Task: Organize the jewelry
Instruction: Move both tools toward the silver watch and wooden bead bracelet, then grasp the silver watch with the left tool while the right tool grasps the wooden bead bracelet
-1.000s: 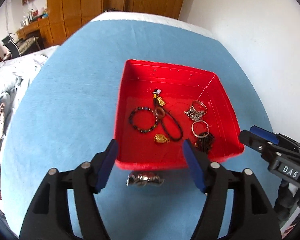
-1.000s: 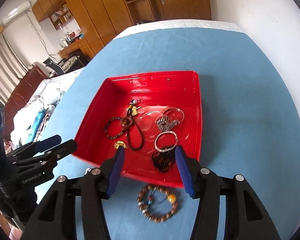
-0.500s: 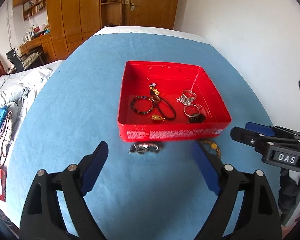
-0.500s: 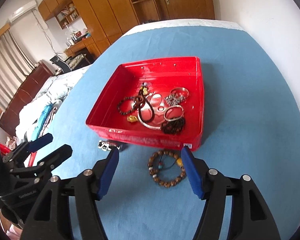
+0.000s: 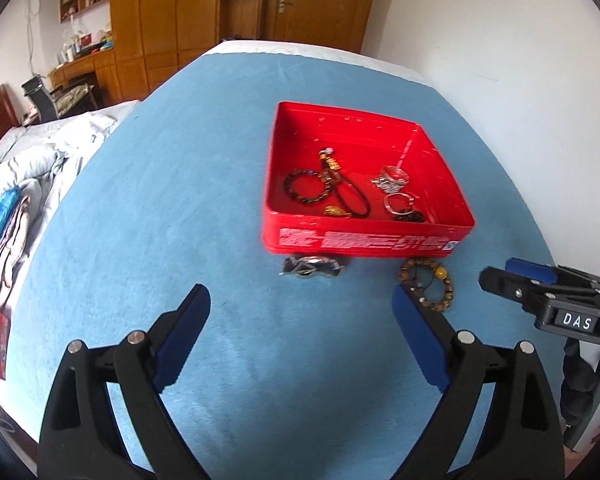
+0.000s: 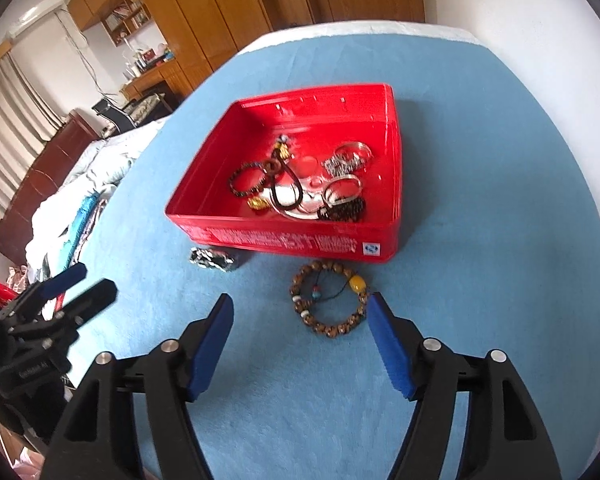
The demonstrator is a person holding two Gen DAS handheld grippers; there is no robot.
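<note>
Left gripper (image 5: 302, 310) hovering over blue cloth (image 5: 148, 200), jaws spread wide, nothing in them. Silver-black jewelry clump (image 5: 310, 267) on cloth just in front of red box (image 5: 364, 242), left end of its front wall. Box holds dark bead bracelet (image 5: 305, 191), black cord loop (image 5: 354, 200), gold charm (image 5: 336, 211), silver rings (image 5: 394, 178). Wooden bead bracelet (image 6: 329, 300) on cloth near box's right front corner. Right gripper (image 6: 300, 312) jaws also released, empty, bracelet lying just ahead between blue pads (image 6: 390, 346).

Black tongs (image 5: 302, 300), blue pads (image 6: 212, 344)
</note>
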